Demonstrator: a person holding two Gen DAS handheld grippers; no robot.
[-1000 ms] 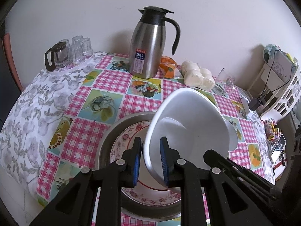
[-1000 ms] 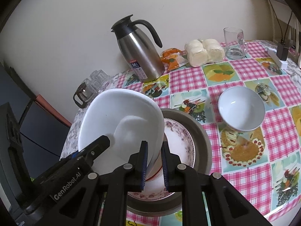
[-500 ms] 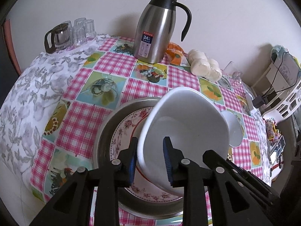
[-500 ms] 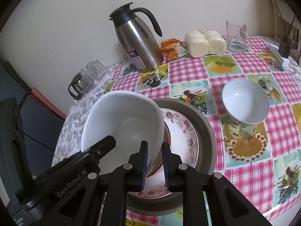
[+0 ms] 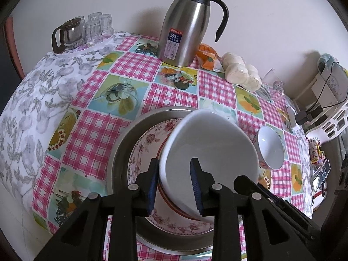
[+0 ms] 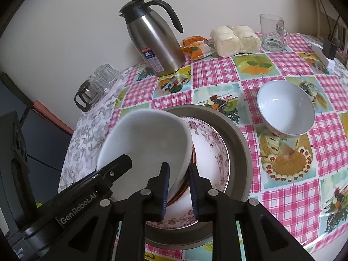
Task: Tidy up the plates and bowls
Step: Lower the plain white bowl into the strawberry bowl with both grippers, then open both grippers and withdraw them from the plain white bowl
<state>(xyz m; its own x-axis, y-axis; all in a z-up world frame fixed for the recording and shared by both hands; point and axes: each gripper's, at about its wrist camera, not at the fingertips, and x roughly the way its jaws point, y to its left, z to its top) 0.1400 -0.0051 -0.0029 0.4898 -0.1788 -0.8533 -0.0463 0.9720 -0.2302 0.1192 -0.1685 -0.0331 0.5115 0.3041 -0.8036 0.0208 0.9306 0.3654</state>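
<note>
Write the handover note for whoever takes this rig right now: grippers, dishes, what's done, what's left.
Left gripper: jaws opening, white bowl rim between them.
Right gripper: jaws opening, opposite rim between them.
The white bowl sits tilted on the floral plate, which lies in the metal pan.
Small bowl stands apart on the tablecloth.
Done: white bowl lowered onto the stack.
Left: let go, probably stack the small bowl.

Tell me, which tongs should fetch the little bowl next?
The right tongs, probably. The small round white bowl sits on the checked tablecloth on their side, beyond the grey metal tray; both tongs are opening off the big white bowl.
</note>
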